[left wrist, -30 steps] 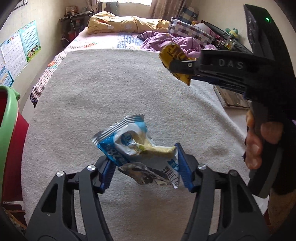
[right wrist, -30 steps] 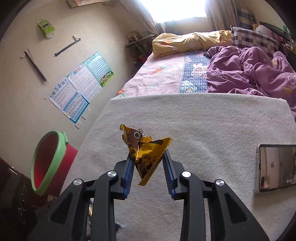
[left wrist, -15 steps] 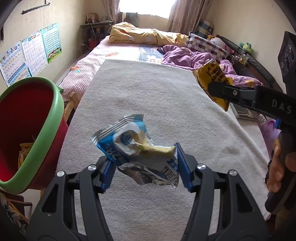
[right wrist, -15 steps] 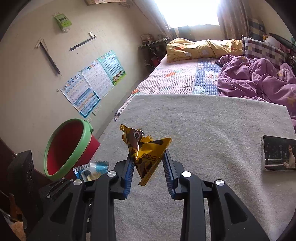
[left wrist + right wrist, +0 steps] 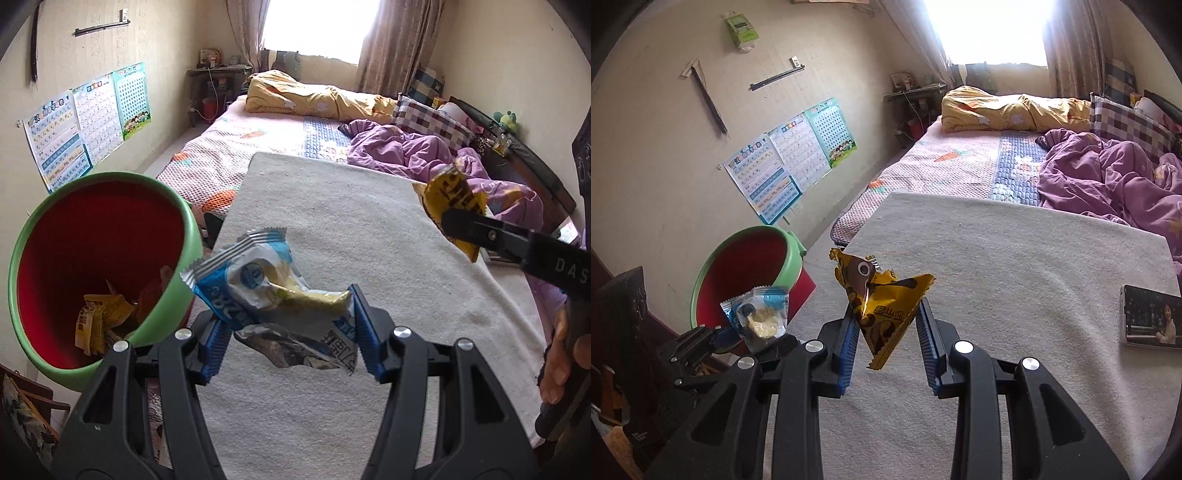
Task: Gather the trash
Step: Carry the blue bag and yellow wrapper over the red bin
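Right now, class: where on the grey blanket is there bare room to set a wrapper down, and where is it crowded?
Free: the wide middle of the grey blanket, between the bin side and the phone. Crowded: the far edge by the purple quilt, the phone's corner, and the bin's bottom, already holding wrappers.

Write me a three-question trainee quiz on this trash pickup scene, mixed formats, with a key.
1. True or false: the left tongs grip a blue wrapper.
2. What lies inside the red bin? A) socks B) yellow wrappers C) a shoe
3. Fill in: the right tongs hold a ___ wrapper.

Key: 1 true; 2 B; 3 yellow
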